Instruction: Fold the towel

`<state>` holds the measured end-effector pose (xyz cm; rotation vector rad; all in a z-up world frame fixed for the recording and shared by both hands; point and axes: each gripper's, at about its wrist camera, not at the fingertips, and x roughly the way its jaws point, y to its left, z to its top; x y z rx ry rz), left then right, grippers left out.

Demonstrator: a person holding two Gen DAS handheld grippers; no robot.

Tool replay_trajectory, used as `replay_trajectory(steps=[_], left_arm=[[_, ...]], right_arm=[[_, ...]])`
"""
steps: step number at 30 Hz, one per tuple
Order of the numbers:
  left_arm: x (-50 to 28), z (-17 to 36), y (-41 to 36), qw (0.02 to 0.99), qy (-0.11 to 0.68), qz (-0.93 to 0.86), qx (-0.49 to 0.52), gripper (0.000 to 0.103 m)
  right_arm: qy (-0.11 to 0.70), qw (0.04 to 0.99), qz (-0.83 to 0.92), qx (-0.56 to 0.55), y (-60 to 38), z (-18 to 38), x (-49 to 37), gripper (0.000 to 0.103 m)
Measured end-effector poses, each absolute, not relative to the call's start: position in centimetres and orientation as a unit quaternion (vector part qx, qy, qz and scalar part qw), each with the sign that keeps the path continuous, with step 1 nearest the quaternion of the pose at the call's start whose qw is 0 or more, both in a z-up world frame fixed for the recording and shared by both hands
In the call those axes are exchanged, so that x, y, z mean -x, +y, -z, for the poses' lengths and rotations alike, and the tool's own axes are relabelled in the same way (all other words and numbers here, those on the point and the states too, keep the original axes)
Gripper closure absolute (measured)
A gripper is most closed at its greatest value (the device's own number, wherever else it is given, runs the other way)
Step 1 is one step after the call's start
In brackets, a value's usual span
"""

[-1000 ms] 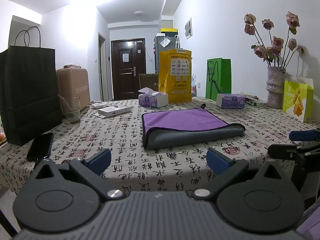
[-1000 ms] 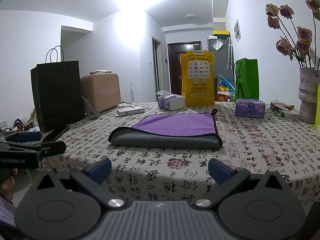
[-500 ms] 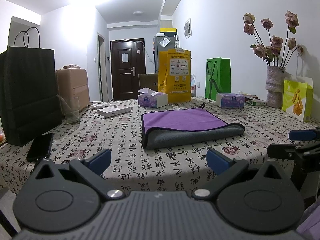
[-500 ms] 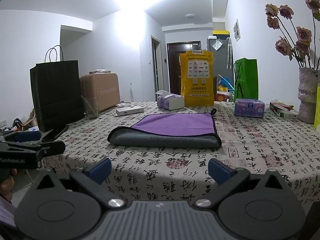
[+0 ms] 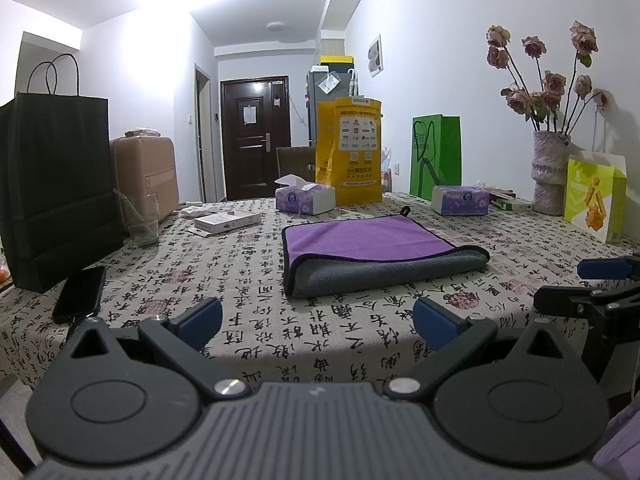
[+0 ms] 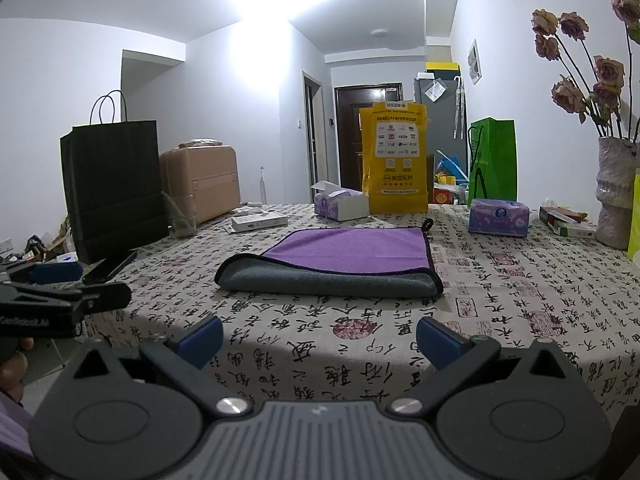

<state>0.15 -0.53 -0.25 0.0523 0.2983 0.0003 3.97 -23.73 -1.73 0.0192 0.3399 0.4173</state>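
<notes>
A towel [image 5: 372,250], purple on top with a grey underside, lies folded flat in the middle of the table; it also shows in the right wrist view [image 6: 340,260]. My left gripper [image 5: 318,320] is open and empty, held at the table's near edge, short of the towel. My right gripper [image 6: 320,338] is open and empty, also at the near edge. Each gripper shows at the side of the other's view: the right one [image 5: 600,284], the left one [image 6: 60,288].
The table [image 5: 240,280] has a calligraphy-print cloth. On it are a black paper bag [image 5: 52,192], a phone [image 5: 80,294], a glass [image 5: 140,220], tissue boxes [image 5: 306,198], a yellow bag [image 5: 348,150], a green bag [image 5: 436,156] and a vase of roses [image 5: 550,172].
Both views shifted very slightly; the towel and grippers stay as they were.
</notes>
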Motion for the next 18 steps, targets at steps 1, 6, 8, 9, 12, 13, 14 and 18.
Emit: replay_trajectory(steps=[1, 6, 8, 9, 12, 13, 14, 18], left_arm=[[-0.16, 0.24, -0.54, 0.989, 0.148, -0.001, -0.026, 0.0], [-0.16, 0.24, -0.56, 0.988, 0.149, -0.001, -0.026, 0.0], [-0.16, 0.24, -0.57, 0.988, 0.149, -0.001, -0.026, 0.0], [-0.21, 0.26, -0.57, 0.988, 0.15, -0.001, -0.026, 0.0], [-0.24, 0.35, -0.63, 0.988, 0.152, 0.001, -0.026, 0.0], [-0.26, 0.37, -0.66, 0.988, 0.152, 0.001, -0.027, 0.0], [-0.26, 0.38, -0.67, 0.988, 0.152, 0.001, -0.027, 0.0], [-0.29, 0.38, -0.68, 0.988, 0.153, 0.001, -0.027, 0.0]], right_arm=[[0.168, 0.964, -0.206, -0.01, -23.7, 1.73, -3.93, 0.0], [0.167, 0.964, -0.205, -0.01, -23.72, 1.72, -3.84, 0.0], [0.167, 0.964, -0.205, -0.01, -23.71, 1.73, -3.83, 0.0], [0.167, 0.964, -0.205, -0.01, -23.71, 1.73, -3.83, 0.0], [0.167, 0.964, -0.205, -0.01, -23.71, 1.73, -3.83, 0.0], [0.167, 0.964, -0.205, -0.009, -23.71, 1.73, -3.83, 0.0], [0.167, 0.964, -0.205, -0.01, -23.72, 1.73, -3.83, 0.0], [0.168, 0.965, -0.204, -0.011, -23.75, 1.8, -3.77, 0.0]])
